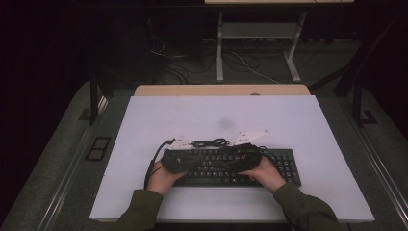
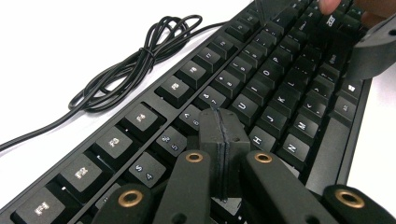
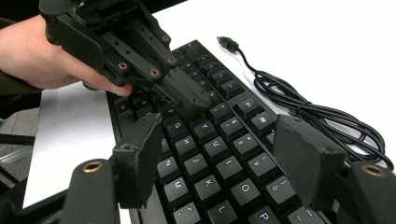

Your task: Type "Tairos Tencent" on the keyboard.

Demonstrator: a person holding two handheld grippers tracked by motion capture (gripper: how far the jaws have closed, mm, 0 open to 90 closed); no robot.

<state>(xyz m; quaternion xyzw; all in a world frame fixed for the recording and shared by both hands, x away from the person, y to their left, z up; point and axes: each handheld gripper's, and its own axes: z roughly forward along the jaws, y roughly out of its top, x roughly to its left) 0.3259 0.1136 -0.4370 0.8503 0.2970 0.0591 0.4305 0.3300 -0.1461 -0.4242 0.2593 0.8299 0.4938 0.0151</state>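
Observation:
A black keyboard [image 1: 284,166] lies on the white table [image 1: 216,115], near its front edge. My left gripper [image 1: 203,164] is shut with nothing between its pads. In the left gripper view its tips [image 2: 222,122] point down at the keys near the number row. The right gripper view shows the left gripper [image 3: 189,100] with its tips at the keys; contact is unclear. My right gripper [image 3: 223,156] stands open, its two pads wide apart above the middle letter keys, holding nothing. The keyboard's black cable [image 2: 135,65] lies coiled on the table behind it.
The cable's USB plug [image 3: 229,43] lies loose on the white table beyond the coil [image 3: 322,123]. Two white triangular plates [image 1: 250,136] stick up from the grippers. Behind the table are a desk frame [image 1: 219,48] and floor cables.

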